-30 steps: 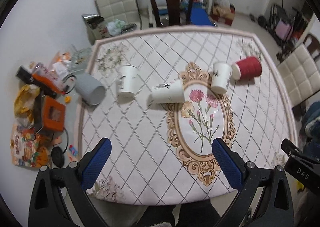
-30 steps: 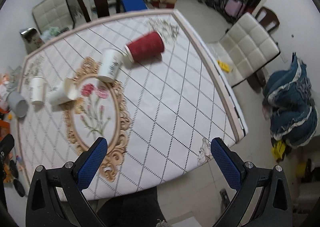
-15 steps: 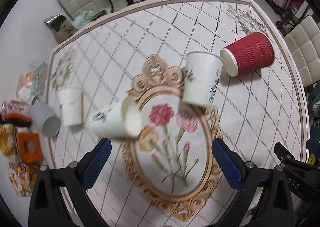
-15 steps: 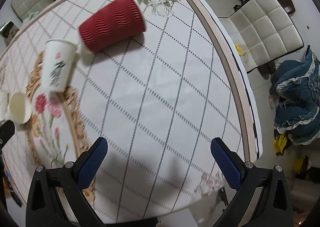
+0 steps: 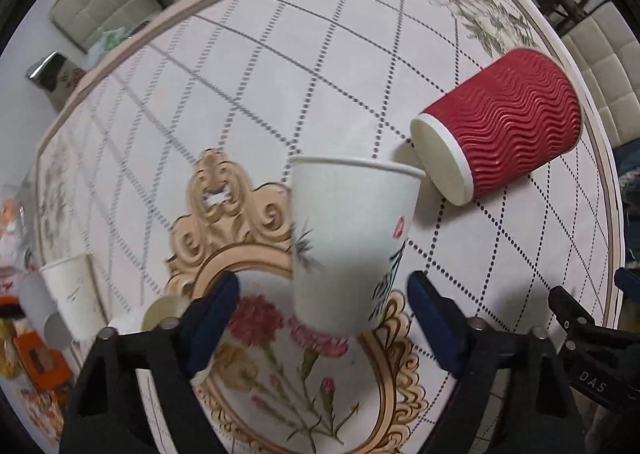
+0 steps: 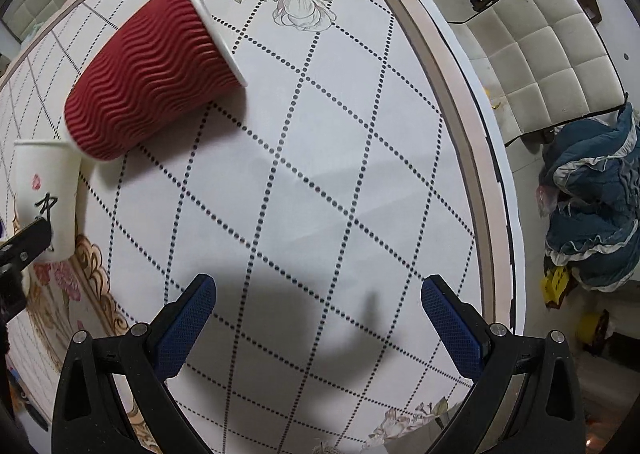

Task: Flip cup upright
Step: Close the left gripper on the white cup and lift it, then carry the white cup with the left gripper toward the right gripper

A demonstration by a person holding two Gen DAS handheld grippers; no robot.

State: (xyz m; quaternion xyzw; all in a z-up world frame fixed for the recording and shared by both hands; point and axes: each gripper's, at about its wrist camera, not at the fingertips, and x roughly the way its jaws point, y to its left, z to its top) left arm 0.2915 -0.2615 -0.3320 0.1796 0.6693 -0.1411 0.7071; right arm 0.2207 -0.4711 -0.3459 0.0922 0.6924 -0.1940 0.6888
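A white paper cup with black writing (image 5: 348,250) stands upside down on the patterned table (image 5: 280,66), wide rim down on the cloth; it also shows in the right wrist view (image 6: 46,194). My left gripper (image 5: 322,314) is open, its blue fingers apart on either side of this cup's near end, not touching it. A red ribbed cup (image 5: 508,130) lies on its side just right of it, also in the right wrist view (image 6: 152,70). My right gripper (image 6: 318,314) is open and empty above bare cloth, well short of the red cup.
Another white cup (image 5: 74,298) stands at the table's left edge and a further one (image 5: 160,314) lies partly hidden behind my left finger. A padded chair (image 6: 540,54) and a blue bundle (image 6: 592,206) sit beyond the right table edge. Clutter lies on the floor at left.
Both grippers have moved forward and lower over the table. The white cup now sits between my left fingers, and the red cup is much closer to my right gripper.
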